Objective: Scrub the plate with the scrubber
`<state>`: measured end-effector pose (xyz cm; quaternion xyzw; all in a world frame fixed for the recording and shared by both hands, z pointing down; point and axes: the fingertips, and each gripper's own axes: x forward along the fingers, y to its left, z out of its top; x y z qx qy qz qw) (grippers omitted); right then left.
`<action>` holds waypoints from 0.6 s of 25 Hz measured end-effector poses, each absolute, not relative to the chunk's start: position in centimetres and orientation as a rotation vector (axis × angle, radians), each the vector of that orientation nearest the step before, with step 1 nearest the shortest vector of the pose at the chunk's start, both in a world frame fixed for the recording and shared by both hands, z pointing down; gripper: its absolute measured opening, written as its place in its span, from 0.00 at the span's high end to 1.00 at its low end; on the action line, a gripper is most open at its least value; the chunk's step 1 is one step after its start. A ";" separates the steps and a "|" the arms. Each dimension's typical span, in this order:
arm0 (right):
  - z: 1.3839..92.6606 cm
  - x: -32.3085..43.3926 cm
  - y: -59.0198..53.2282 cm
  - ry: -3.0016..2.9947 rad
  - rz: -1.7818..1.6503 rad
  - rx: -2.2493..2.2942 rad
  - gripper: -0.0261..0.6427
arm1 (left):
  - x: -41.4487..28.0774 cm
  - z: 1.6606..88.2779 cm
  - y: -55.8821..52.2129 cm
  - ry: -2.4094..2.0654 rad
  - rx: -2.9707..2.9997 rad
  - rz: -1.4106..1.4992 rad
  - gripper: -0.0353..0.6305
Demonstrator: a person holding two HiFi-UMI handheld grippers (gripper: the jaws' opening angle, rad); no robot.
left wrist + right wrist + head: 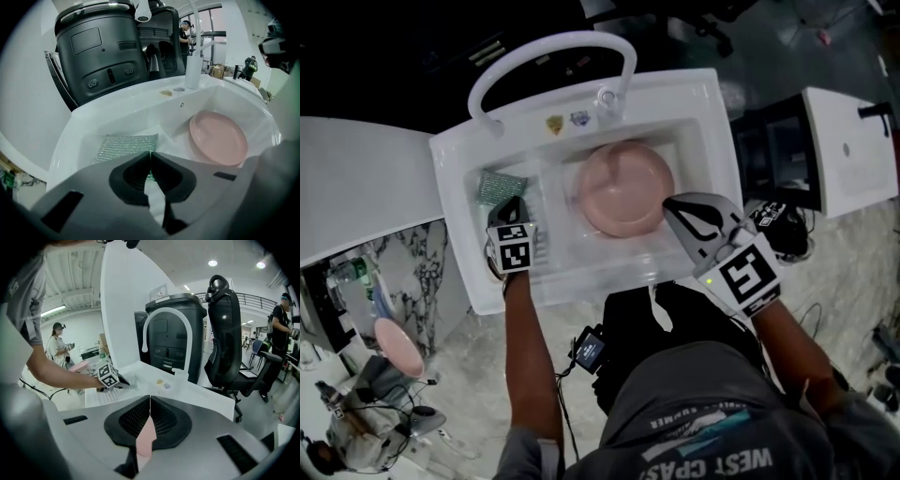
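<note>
We see the white sink (703,112) filling the middle of the head view, with its rim running unbroken all round. The arched tap (553,52) stands over the far edge. Inside, a shallow shelf on the left steps down to a deeper basin on the right.

The pink plate (623,187) lies in that basin, close to the far wall. A strip of bare white floor shows between its near rim and the sink's front edge. Another bare strip, with the step in it, separates the plate from the shelf.

Our right gripper (667,202) hangs above the plate's right rim, just inside the basin's right wall. Its jaws are pressed together with nothing held; the pink in the gap behind them is the plate below.

Our left gripper (514,202) points down onto the shelf. Its jaws are closed together on the near edge of the green scrubber (126,145), and a sliver of green shows between the pads. The rest of the scrubber lies flat on the shelf, well apart from the plate, with the sink's left wall near its far side.
</note>
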<state>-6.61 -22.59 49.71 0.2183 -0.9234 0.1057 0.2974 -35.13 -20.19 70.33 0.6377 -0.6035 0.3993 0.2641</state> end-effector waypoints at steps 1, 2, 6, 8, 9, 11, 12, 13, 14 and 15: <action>50.3 -6.5 -22.7 -2.446 0.298 0.589 0.92 | -35.1 70.1 -20.1 -1.634 1.725 1.074 0.93; 51.2 -6.4 -23.0 -2.434 0.321 0.602 0.92 | -35.1 69.9 -20.0 -1.638 1.727 1.067 0.93; 56.5 -4.6 -24.7 -2.319 0.449 0.718 0.92 | -34.8 68.3 -20.0 -1.664 1.740 1.017 0.93; 59.7 -3.5 -25.6 -2.253 0.518 0.786 0.92 | -34.8 67.4 -20.0 -1.679 1.749 0.991 0.93; 61.1 -3.0 -26.1 -2.227 0.550 0.824 0.92 | -34.8 66.9 -20.1 -1.688 1.753 0.978 0.93; 64.2 -2.1 -26.9 -2.158 0.619 0.899 0.91 | -34.8 65.8 -20.1 -1.711 1.765 0.949 0.93; 65.8 -1.6 -27.1 -2.116 0.660 0.936 0.91 | -34.8 65.2 -20.1 -1.724 1.772 0.933 0.93; 67.4 -1.1 -27.2 -2.069 0.710 0.972 0.91 | -34.8 64.6 -20.2 -1.737 1.779 0.916 0.93; 68.9 -0.6 -27.1 -2.017 0.770 1.004 0.91 | -34.8 64.0 -20.2 -1.749 1.784 0.897 0.93; 70.4 -0.1 -26.9 -1.965 0.837 1.030 0.87 | -34.7 63.4 -20.1 -1.758 1.786 0.881 0.93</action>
